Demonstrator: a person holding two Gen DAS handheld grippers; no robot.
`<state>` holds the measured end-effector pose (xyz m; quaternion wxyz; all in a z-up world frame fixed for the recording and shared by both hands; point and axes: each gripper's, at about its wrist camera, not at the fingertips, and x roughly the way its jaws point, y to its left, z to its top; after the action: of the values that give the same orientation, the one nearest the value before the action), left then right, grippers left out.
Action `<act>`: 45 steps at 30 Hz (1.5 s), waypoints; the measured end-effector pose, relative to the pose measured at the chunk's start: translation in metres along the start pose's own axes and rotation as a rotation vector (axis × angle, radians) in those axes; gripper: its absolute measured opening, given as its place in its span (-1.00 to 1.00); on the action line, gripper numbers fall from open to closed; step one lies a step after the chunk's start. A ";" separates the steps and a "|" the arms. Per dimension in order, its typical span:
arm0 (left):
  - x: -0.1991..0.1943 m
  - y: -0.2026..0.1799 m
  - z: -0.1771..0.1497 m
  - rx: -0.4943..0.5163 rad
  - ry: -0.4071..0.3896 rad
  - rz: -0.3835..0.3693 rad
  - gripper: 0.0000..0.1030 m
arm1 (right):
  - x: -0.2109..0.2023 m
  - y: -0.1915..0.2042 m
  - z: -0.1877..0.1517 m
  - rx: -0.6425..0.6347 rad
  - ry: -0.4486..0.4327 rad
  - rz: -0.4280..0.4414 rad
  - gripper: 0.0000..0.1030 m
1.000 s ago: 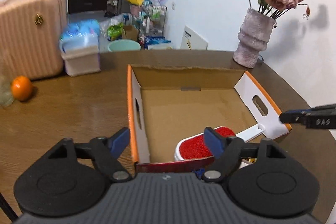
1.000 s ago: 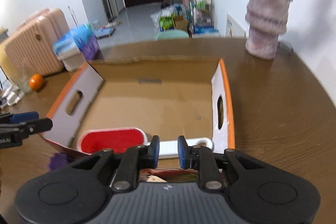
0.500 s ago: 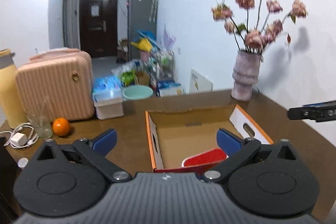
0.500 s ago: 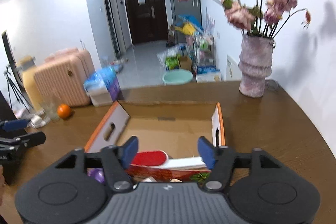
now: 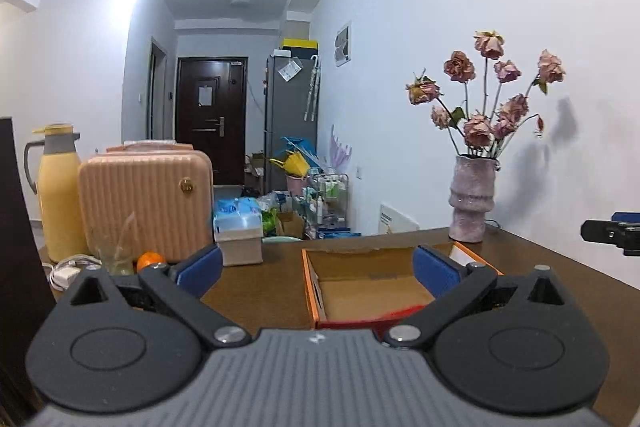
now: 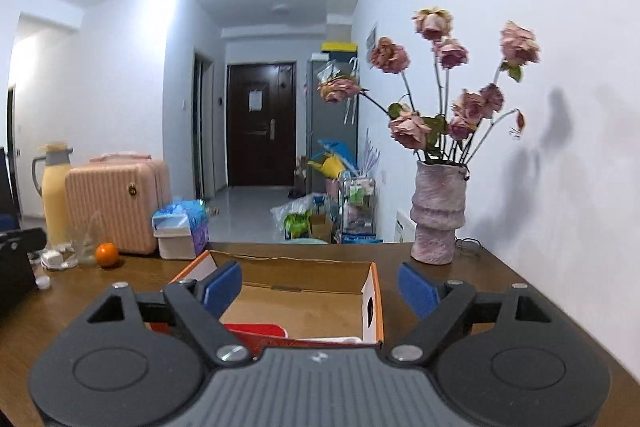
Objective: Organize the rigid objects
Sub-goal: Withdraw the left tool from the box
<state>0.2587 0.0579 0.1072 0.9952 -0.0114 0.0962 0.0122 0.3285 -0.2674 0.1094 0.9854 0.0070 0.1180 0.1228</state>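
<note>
An open cardboard box with orange edges [image 5: 312,281] [image 6: 374,299] stands on the brown table. A red and white brush [image 6: 256,329] lies inside it at the near end; only a red sliver of the brush [image 5: 404,311] shows in the left wrist view. My left gripper [image 5: 318,267] is open and empty, raised in front of the box. My right gripper [image 6: 320,287] is open and empty, raised over the box's near edge. The right gripper's tip [image 5: 608,233] shows at the right edge of the left wrist view.
A vase of dried roses [image 6: 438,219] [image 5: 472,205] stands at the table's far right. A pink suitcase [image 5: 146,203], a yellow thermos [image 5: 58,191], an orange [image 6: 107,254], a glass [image 5: 116,255], a charger [image 5: 66,267] and a tissue box [image 6: 178,233] stand at the left.
The right gripper opened and let go of the brush handle, leaving the brush in the box. Both grippers rose and pulled back from the box, tilting up toward the room.
</note>
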 end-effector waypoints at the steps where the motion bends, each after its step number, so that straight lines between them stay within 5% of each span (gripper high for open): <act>1: -0.007 0.000 -0.002 0.010 -0.001 -0.009 1.00 | -0.005 0.000 -0.005 0.013 -0.011 -0.004 0.65; 14: -0.052 -0.001 -0.035 0.050 -0.073 -0.030 1.00 | -0.021 0.023 -0.051 0.042 -0.056 -0.033 0.81; 19: -0.074 -0.003 -0.076 0.031 -0.154 -0.075 1.00 | -0.030 0.030 -0.081 0.054 -0.058 -0.068 0.82; 27: -0.064 -0.005 -0.134 0.012 0.027 -0.061 1.00 | -0.066 0.037 -0.142 0.100 -0.037 0.004 0.93; 36: -0.022 -0.015 -0.130 0.084 0.109 -0.055 1.00 | -0.050 0.047 -0.150 0.055 0.013 0.021 1.00; 45: 0.067 -0.017 -0.117 0.181 0.240 -0.028 1.00 | -0.009 0.037 -0.146 0.060 0.115 0.033 0.80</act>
<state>0.3028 0.0400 -0.0203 0.9736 0.0756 0.2151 -0.0119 0.2772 -0.2359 -0.0289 0.9742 0.0313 0.1778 0.1357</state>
